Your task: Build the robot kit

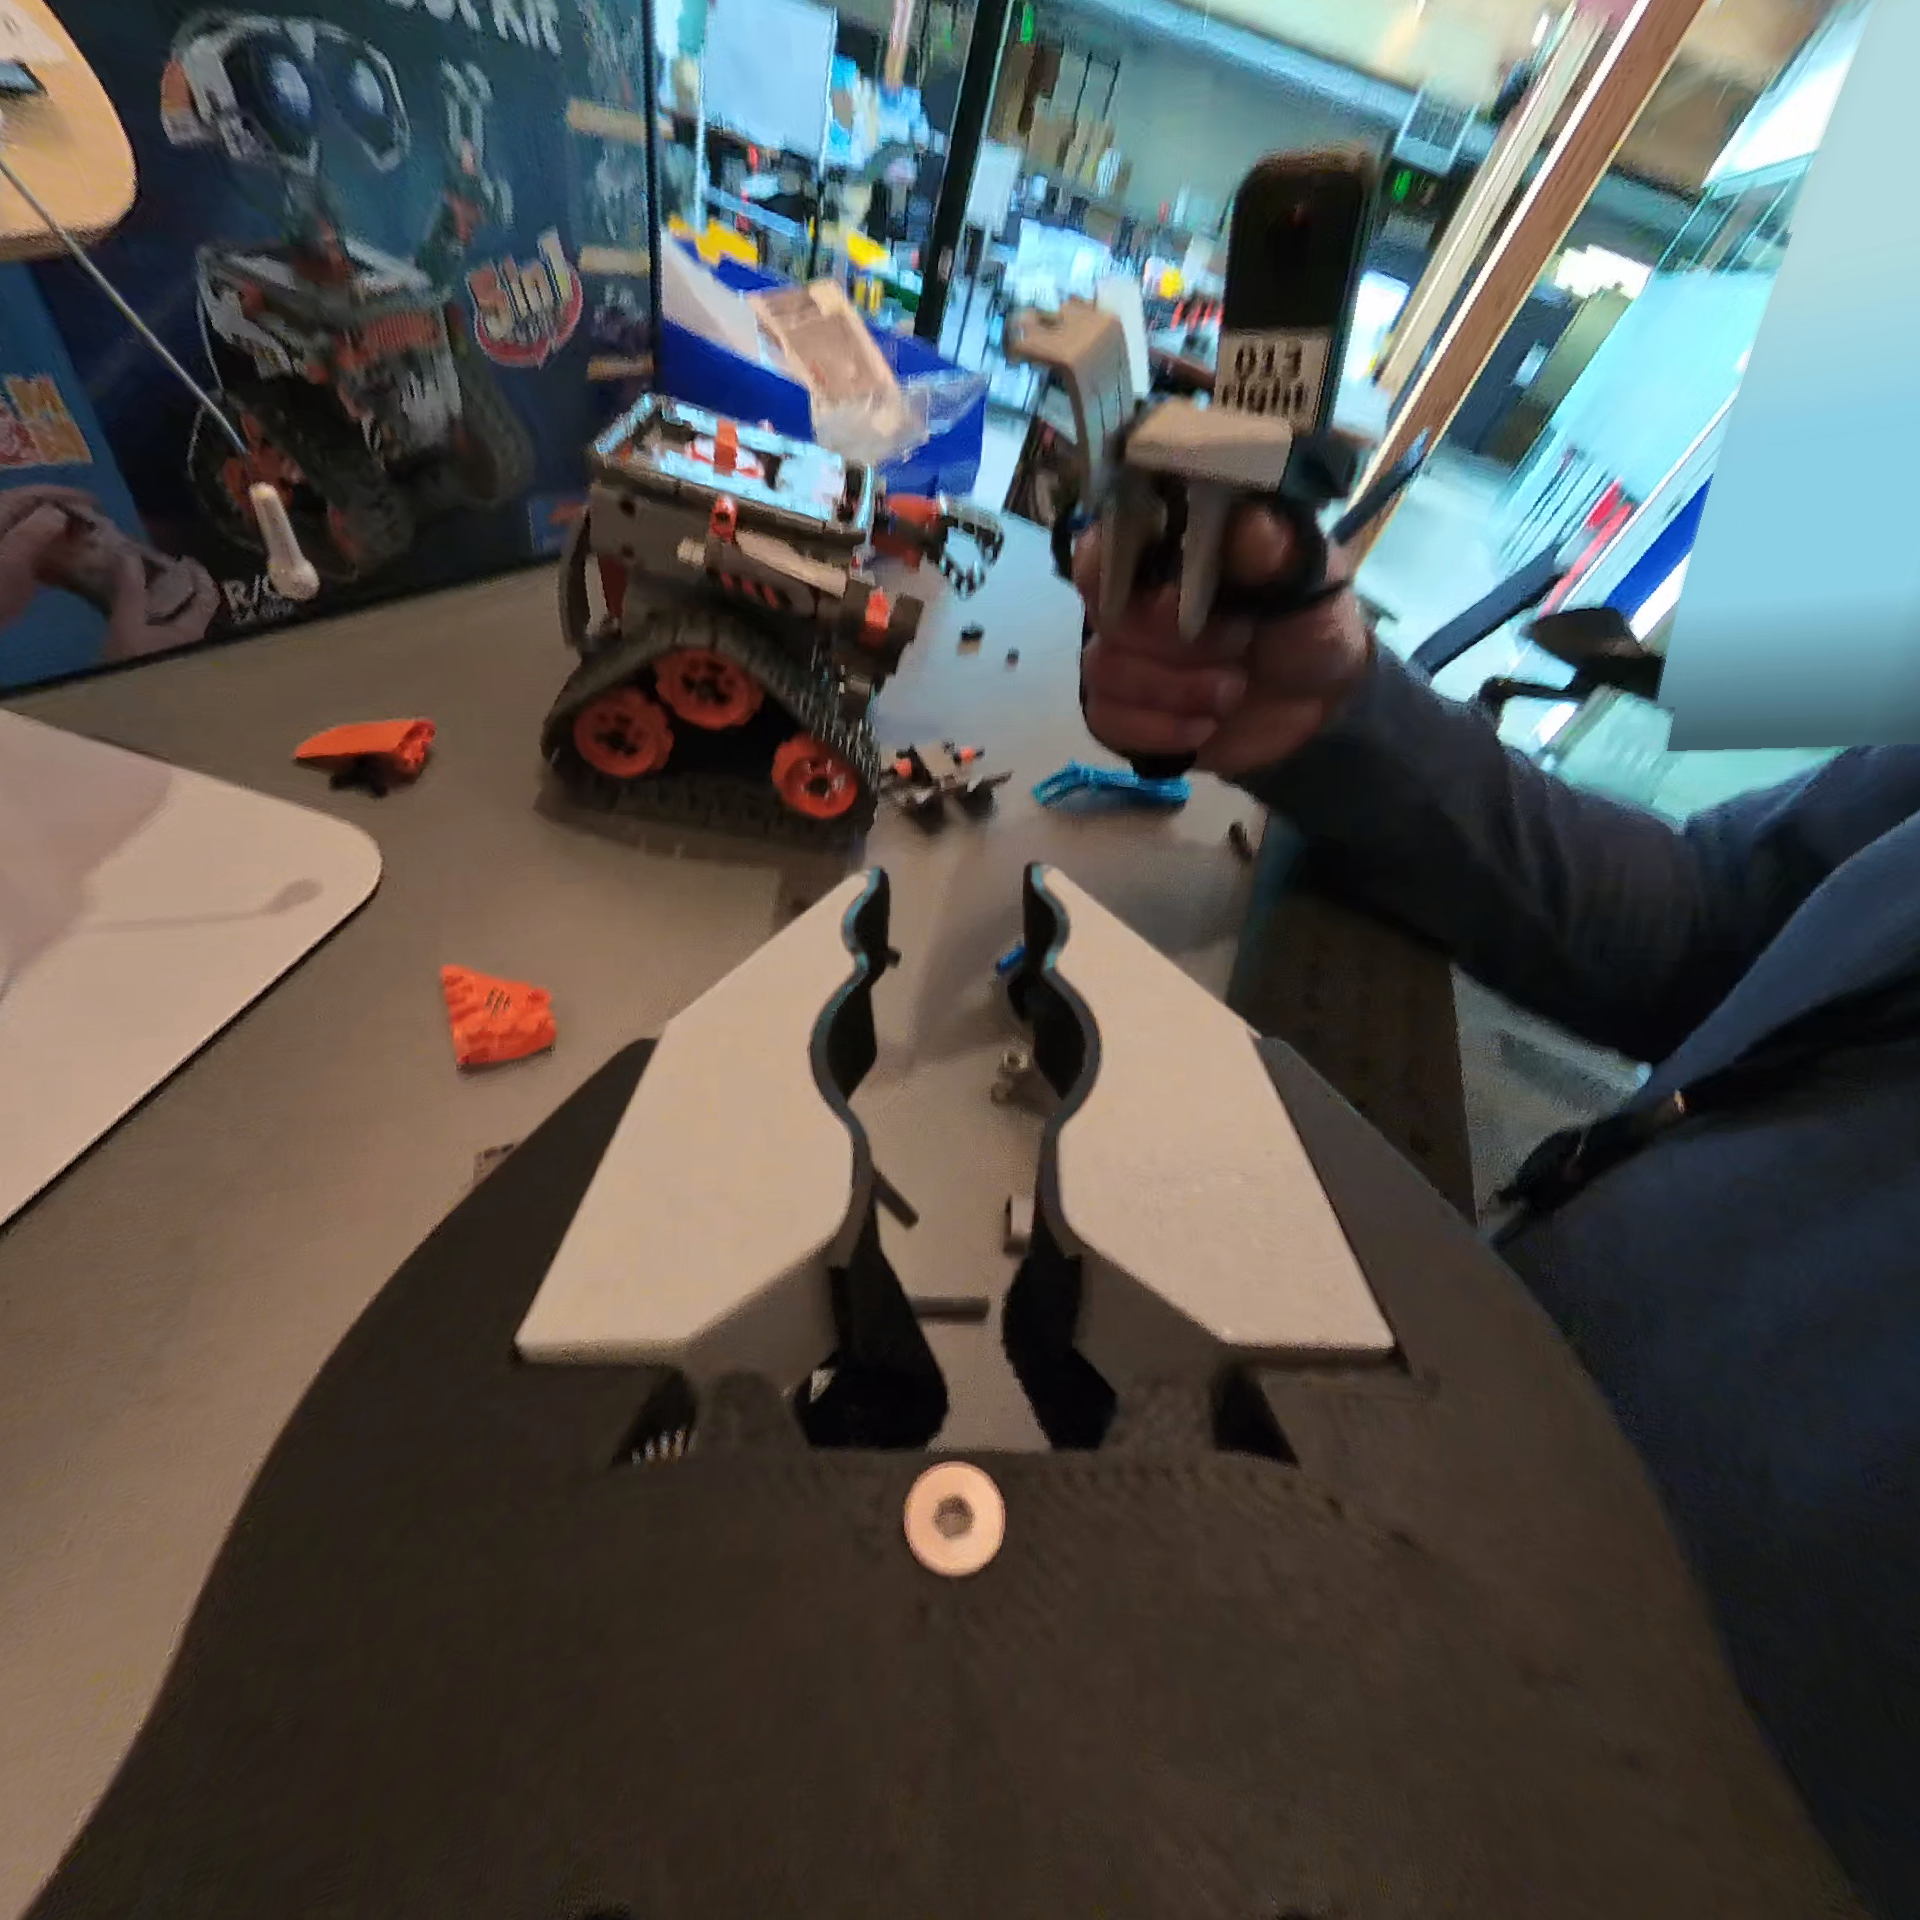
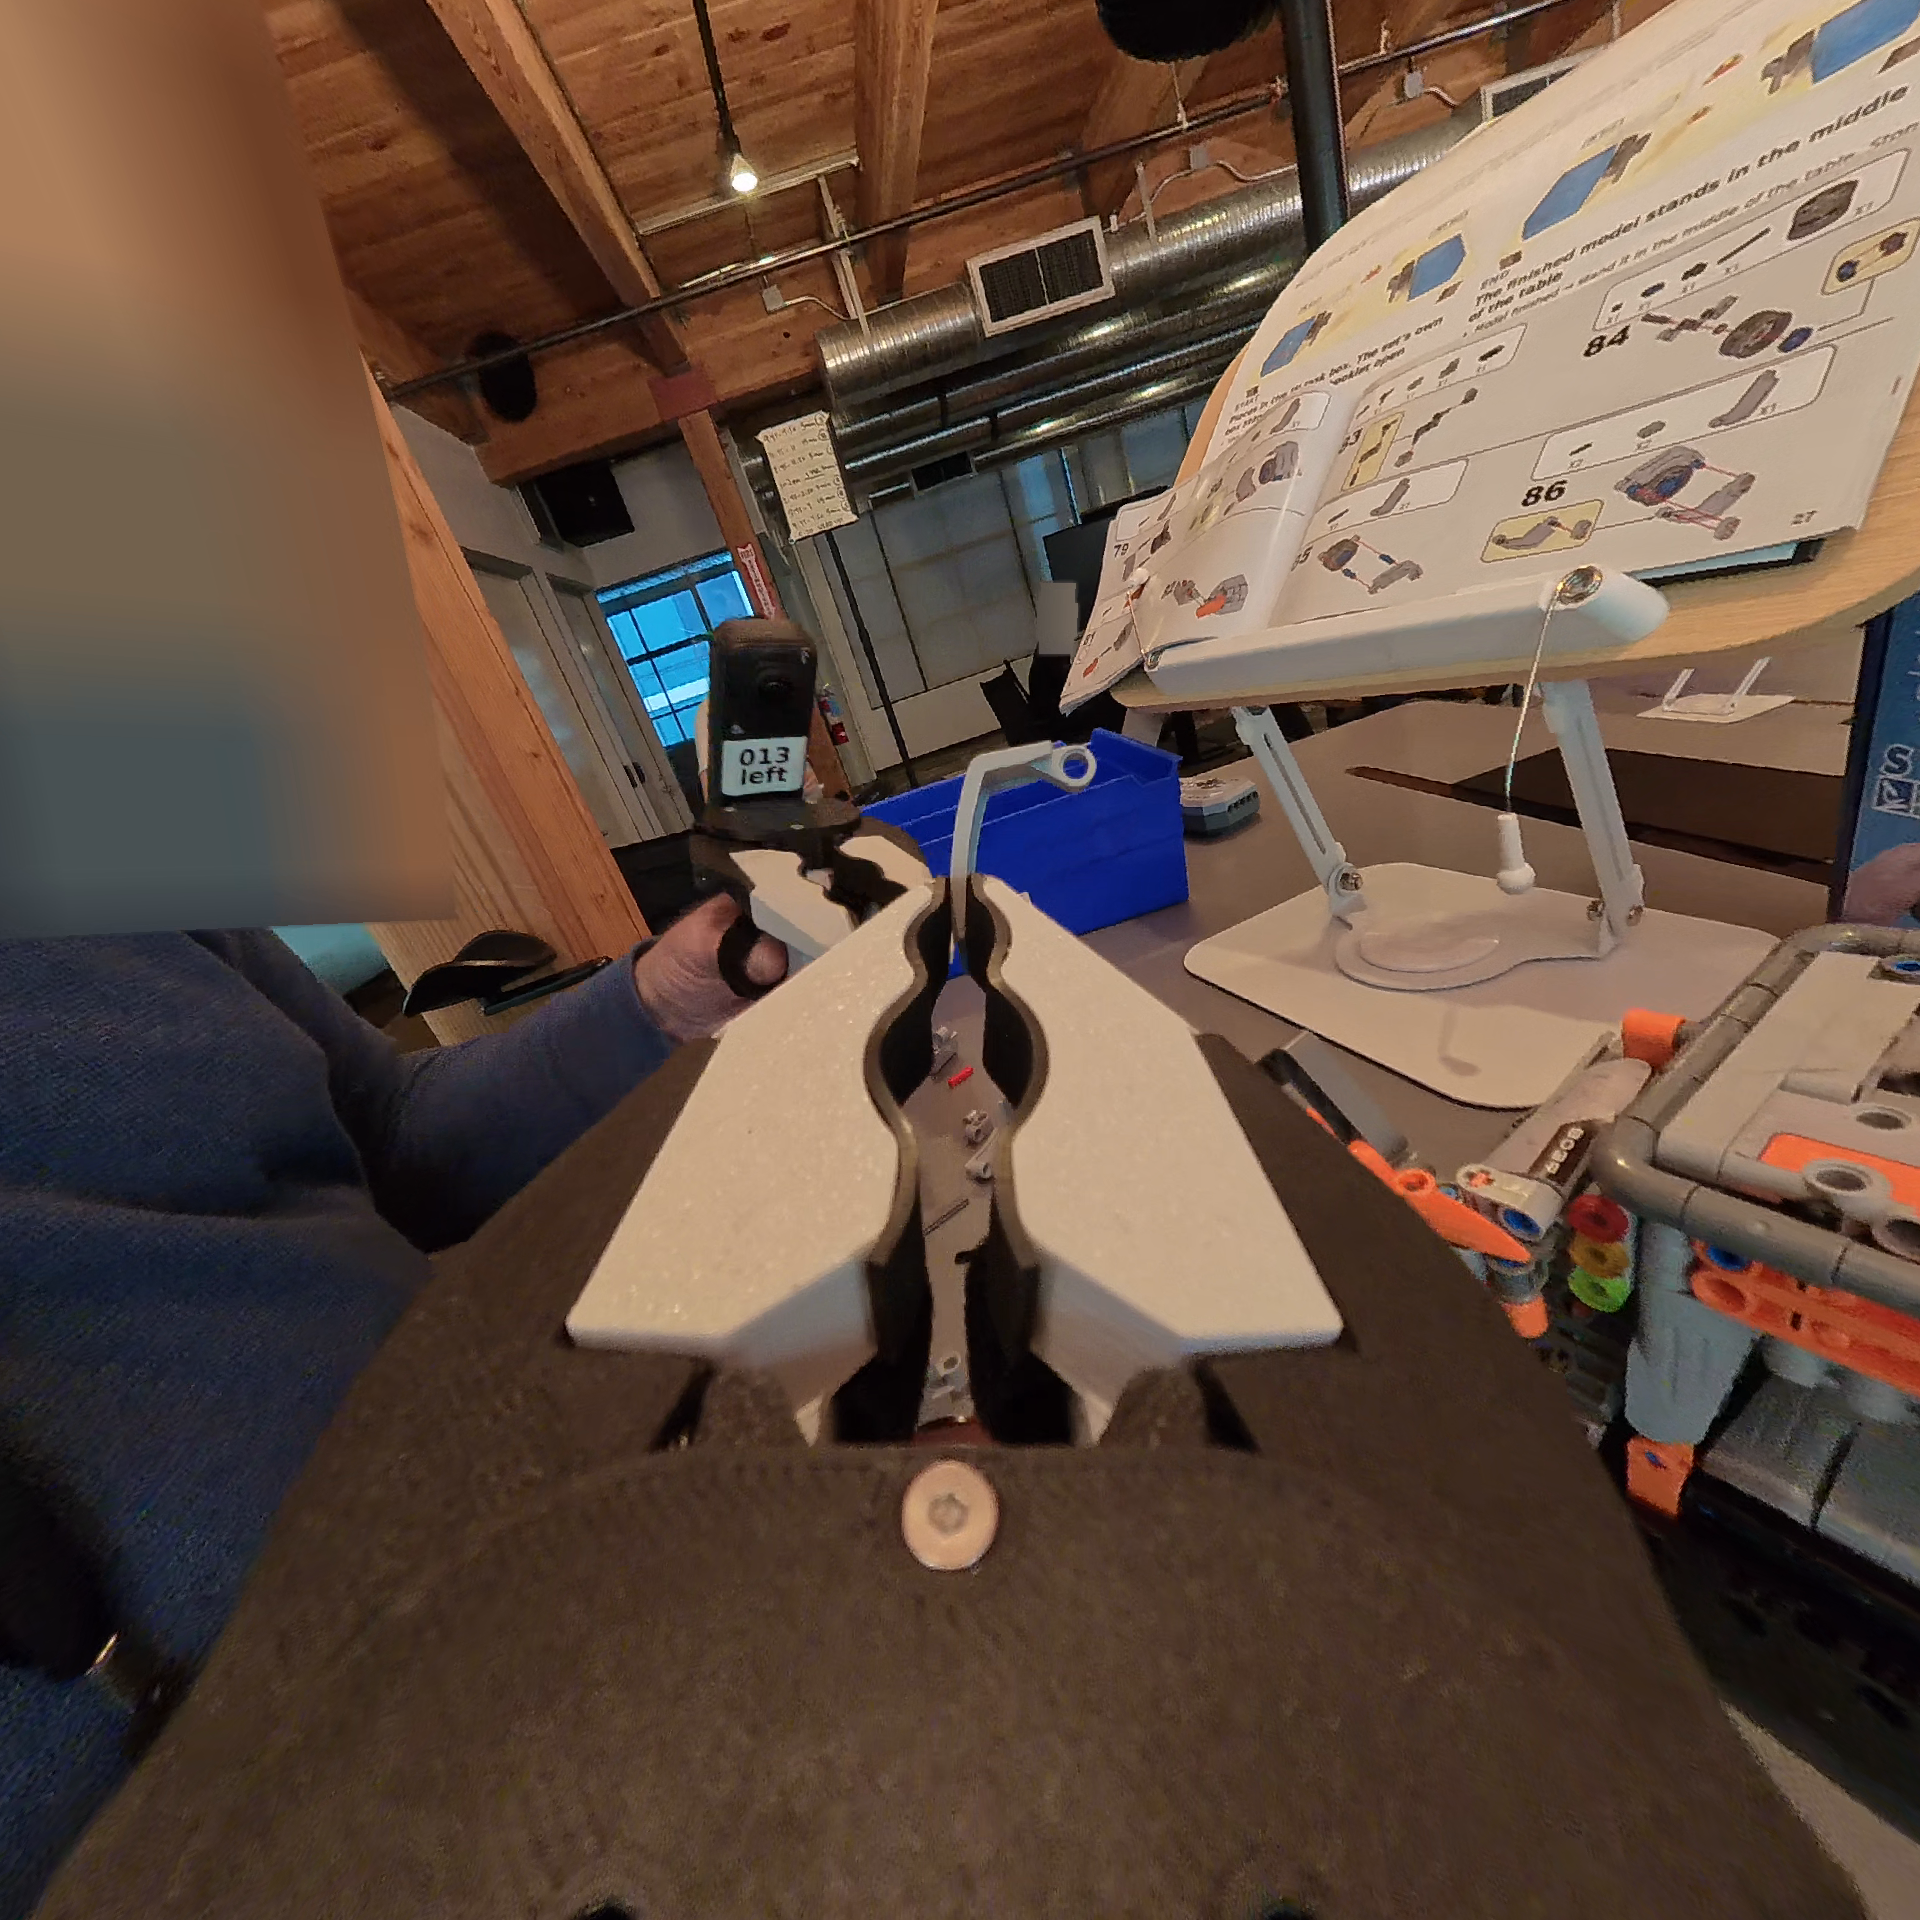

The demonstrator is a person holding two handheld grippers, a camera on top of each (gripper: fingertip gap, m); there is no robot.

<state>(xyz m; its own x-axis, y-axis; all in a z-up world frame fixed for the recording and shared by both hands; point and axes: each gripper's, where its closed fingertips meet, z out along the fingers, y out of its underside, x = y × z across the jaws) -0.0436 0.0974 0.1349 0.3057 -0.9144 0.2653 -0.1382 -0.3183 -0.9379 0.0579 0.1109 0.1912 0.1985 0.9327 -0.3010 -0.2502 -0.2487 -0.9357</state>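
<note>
My left gripper (image 1: 956, 896) is open and empty, hovering over the grey table (image 1: 312, 1195) with a few small grey parts (image 1: 1013, 1075) under its fingers. A grey and orange tracked vehicle model (image 1: 727, 613) stands just beyond it. My right gripper (image 2: 958, 902) is shut on a thin grey bent beam (image 2: 982, 805) with a ring at its far end, held up in the air. In the left wrist view this gripper (image 1: 1153, 520) is right of the model, in a person's hand. The model's side (image 2: 1766, 1164) is close on its right. The left gripper (image 2: 844, 885) shows beyond.
A white book stand (image 2: 1455, 966) holds an open instruction booklet (image 2: 1558, 364); its base (image 1: 156, 935) lies at left. Blue bin (image 2: 1081, 852) at the back. Loose orange pieces (image 1: 499, 1013) (image 1: 369, 743), small parts (image 1: 940, 774), a blue cord (image 1: 1112, 784) and the kit box (image 1: 312, 312) surround the model. There is about 12 centimetres between the tips of the two grippers.
</note>
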